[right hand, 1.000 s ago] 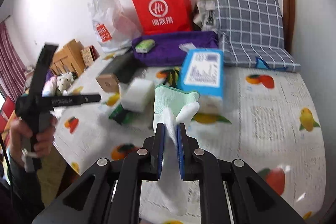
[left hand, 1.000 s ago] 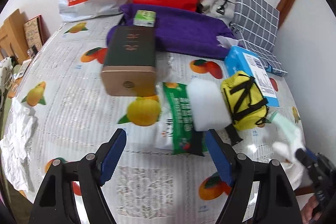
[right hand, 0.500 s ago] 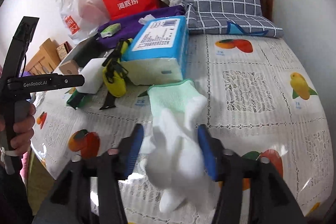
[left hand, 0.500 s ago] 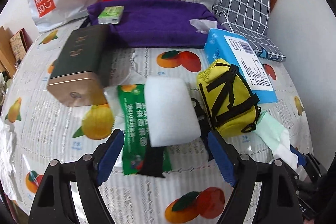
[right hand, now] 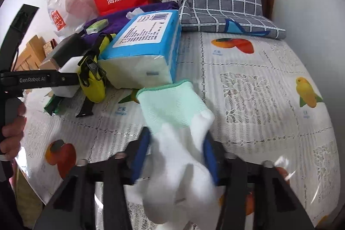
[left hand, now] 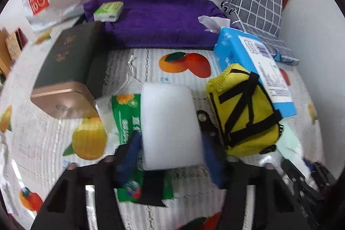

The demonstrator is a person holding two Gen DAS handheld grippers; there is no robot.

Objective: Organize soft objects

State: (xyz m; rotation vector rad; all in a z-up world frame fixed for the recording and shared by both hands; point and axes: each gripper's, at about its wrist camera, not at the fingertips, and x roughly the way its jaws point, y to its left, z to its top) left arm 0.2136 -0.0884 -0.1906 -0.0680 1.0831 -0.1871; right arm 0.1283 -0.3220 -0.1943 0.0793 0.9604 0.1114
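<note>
**Tongs close on sponge and glove**

A fruit-print worktop (right hand: 258, 70) carries a purple towel (left hand: 155, 21), a blue tissue pack (right hand: 146, 44) and a yellow pouch (left hand: 243, 113). The left tongs (left hand: 172, 154) are closing around a white sponge (left hand: 170, 122) lying on a green packet (left hand: 125, 122) – whether the pads press yet is unclear. The right tongs (right hand: 176, 154) are closing too, with a mint-and-white glove (right hand: 179, 133) between them, near the worktop's front edge.

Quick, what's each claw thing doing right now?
Left gripper: fingers closing around the white sponge.
Right gripper: fingers closing around the glove.
</note>
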